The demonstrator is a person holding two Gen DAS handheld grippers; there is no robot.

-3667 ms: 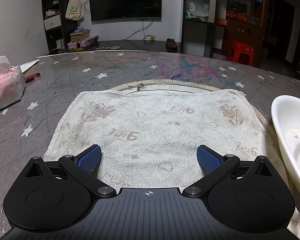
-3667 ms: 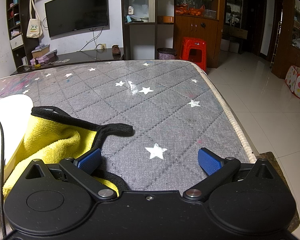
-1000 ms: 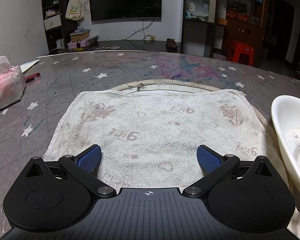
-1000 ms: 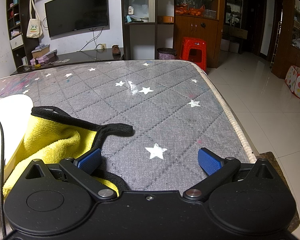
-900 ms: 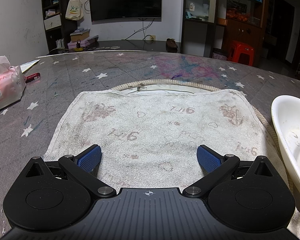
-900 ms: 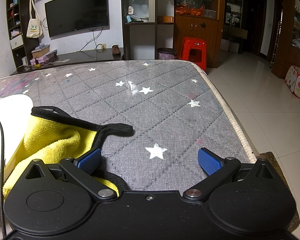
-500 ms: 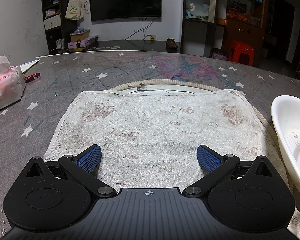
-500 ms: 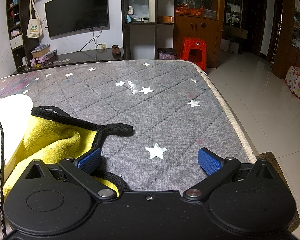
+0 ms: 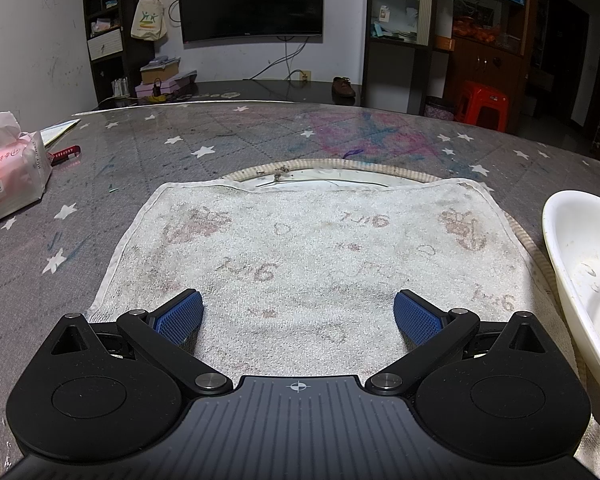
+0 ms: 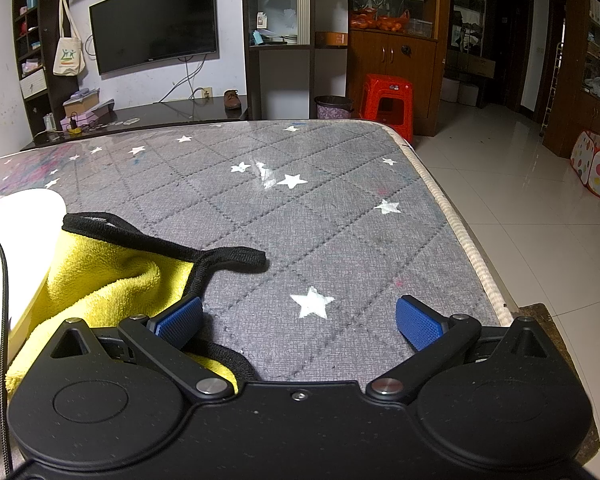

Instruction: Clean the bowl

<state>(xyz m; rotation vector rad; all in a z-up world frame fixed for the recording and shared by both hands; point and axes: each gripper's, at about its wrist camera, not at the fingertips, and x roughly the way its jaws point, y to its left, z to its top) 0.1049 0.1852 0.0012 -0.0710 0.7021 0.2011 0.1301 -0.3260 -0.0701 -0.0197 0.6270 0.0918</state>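
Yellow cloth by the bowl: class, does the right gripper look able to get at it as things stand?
Probably yes. The right gripper is open and empty, and the yellow cloth lies uncovered just off its left finger, beside the white bowl. Nothing lies between them; only a thin black cable runs close.

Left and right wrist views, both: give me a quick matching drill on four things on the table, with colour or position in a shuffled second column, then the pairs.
Things:
1. bowl
2. cleaning cloth
3. towel
4. tissue pack

Descriptions:
A. pink, at the table's far left
B. white, soiled inside
C. yellow with black trim
D. stained, spread flat under the open left gripper

Pairs: 1-B, 2-C, 3-D, 4-A
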